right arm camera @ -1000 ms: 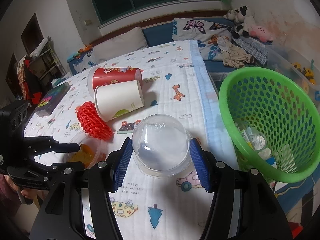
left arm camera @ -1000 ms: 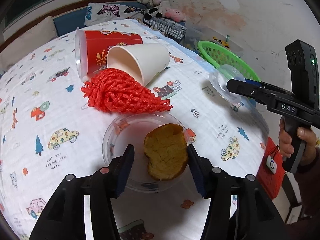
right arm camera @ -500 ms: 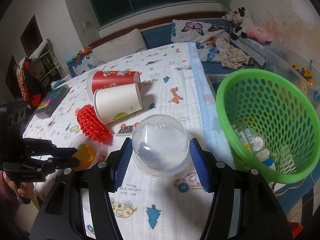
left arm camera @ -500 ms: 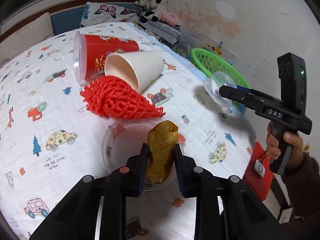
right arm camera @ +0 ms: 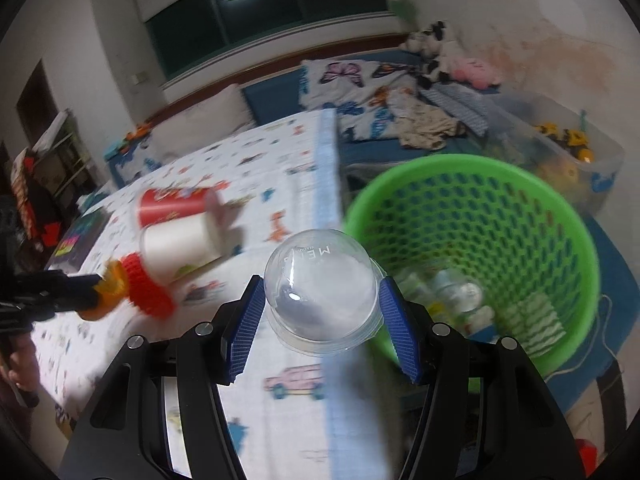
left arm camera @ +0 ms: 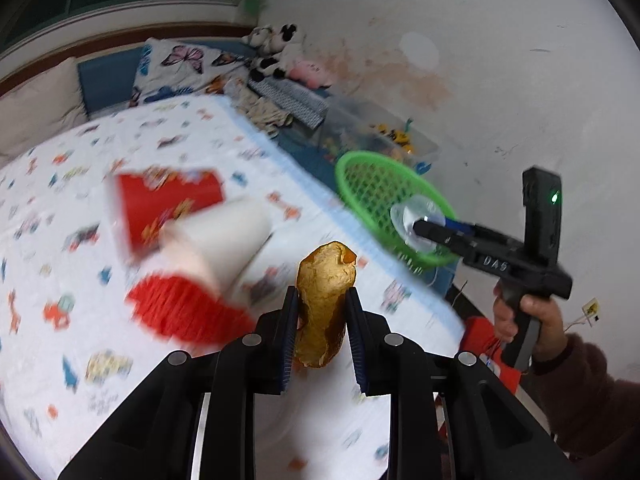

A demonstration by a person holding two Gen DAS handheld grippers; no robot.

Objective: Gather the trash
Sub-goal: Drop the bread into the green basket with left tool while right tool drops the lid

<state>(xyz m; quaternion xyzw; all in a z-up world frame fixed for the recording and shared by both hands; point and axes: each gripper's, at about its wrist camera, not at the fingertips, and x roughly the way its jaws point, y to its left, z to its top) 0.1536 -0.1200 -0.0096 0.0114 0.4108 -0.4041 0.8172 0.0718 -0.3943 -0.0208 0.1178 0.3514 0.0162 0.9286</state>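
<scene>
Up front in the left wrist view, the left gripper [left arm camera: 322, 316] has just been closing and now pinches a golden, crusty bread scrap [left arm camera: 324, 304] between its blue ribbed pads, lifted clear of the printed cloth on the table [left arm camera: 60, 216]. Left behind on that cloth lie a red paper cup [left arm camera: 168, 204] on its side, a white paper cup [left arm camera: 224, 240] tipped beside it, and a red foam net sleeve [left arm camera: 180, 312], all blurred. Off to the right, the green basket [left arm camera: 372, 184] waits beyond the table edge, with the right gripper [left arm camera: 420, 226] carrying its load in front of the rim.

Over to the right wrist view: the right gripper [right arm camera: 322, 320] clamps a clear plastic dome lid [right arm camera: 320, 288], smooth and glossy, at the near rim of the latticed green basket [right arm camera: 560, 240]. Some clear packaging already sits at the bottom. My read: two pieces are in hand and nearly binned, while both cups and the net sleeve remain to collect.
</scene>
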